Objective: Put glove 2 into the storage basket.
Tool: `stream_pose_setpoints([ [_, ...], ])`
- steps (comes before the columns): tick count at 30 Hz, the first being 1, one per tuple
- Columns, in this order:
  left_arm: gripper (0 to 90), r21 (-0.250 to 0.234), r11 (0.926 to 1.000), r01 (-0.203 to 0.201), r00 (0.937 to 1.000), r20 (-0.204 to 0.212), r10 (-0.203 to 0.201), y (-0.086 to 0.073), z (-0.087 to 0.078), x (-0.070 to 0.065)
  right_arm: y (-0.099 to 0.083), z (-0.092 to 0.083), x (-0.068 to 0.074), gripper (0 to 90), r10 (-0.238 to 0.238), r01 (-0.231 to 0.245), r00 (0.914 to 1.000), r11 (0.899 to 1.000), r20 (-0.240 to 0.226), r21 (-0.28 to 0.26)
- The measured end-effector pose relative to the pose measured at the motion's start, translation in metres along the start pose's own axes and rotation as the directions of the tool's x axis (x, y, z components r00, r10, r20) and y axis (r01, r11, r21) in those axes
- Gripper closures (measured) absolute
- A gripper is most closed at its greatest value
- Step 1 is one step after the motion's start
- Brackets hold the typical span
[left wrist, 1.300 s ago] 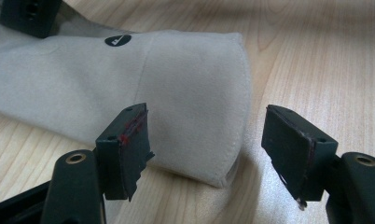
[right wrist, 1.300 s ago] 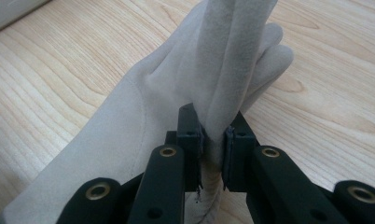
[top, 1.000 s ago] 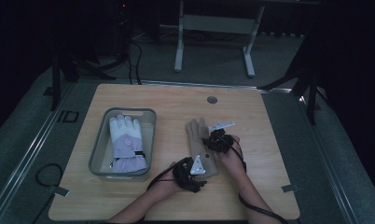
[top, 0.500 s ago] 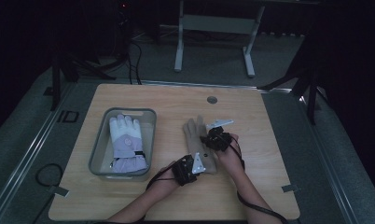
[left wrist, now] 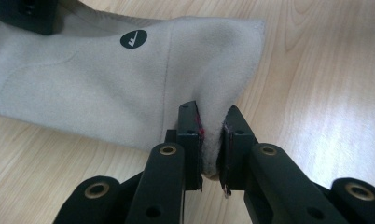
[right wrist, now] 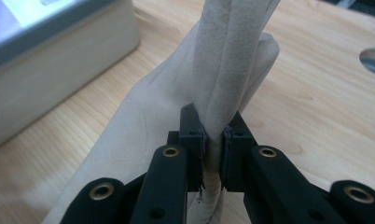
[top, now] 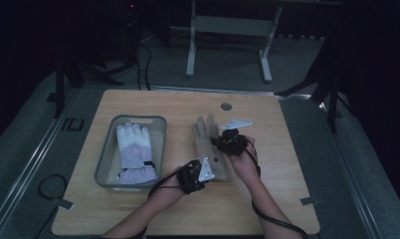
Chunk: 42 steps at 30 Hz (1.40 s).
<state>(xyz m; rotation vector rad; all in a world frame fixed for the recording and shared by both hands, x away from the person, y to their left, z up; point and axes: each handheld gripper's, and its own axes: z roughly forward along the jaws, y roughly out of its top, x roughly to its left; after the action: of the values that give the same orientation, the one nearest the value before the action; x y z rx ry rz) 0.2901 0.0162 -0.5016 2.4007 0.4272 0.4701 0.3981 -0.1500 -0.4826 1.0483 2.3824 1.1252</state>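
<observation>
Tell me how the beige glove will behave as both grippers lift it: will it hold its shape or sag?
The beige glove will probably sag: its fabric bunches where the left gripper pinches the cuff and folds into a ridge at the right gripper. It looks soft and light, likely hanging between the two grips. The fuzzy fleece should resist slipping.

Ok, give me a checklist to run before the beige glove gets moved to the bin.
1. Left gripper shut on the beige glove, at its cuff corner: ok.
2. Right gripper shut on a fold on the glove's finger side: ok.
3. Glove clear of the table: not ok; in the right gripper view much of it lies on the wood.
4. Bin within a short carry, to the left of the glove: ok.
5. Room in the bin: cannot tell; a white and lilac glove covers most of its floor.
</observation>
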Motion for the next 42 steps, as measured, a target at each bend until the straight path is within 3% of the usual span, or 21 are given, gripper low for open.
stream_pose_setpoints([
  [18, 80.7, 0.047, 0.9967, -0.066, 0.9971, -0.035, 0.068, -0.002, -0.040, 0.017, 0.030, -0.011, 0.021, 81.7, -0.018, 0.017, 0.9997, 0.998, -0.019, -0.061],
  [30, 80.6, 0.062, 0.9968, -0.050, 0.9958, -0.074, 0.054, -0.017, -0.071, 0.028, 0.058, -0.008, 0.046, 81.6, -0.057, 0.052, 0.9973, 0.994, -0.047, -0.093],
  [42, 80.6, 0.087, 0.9961, -0.019, 0.9926, -0.118, 0.029, -0.043, -0.100, 0.037, 0.088, 0.014, 0.085, 81.6, -0.122, 0.113, 0.9889, 0.988, -0.085, -0.102],
])
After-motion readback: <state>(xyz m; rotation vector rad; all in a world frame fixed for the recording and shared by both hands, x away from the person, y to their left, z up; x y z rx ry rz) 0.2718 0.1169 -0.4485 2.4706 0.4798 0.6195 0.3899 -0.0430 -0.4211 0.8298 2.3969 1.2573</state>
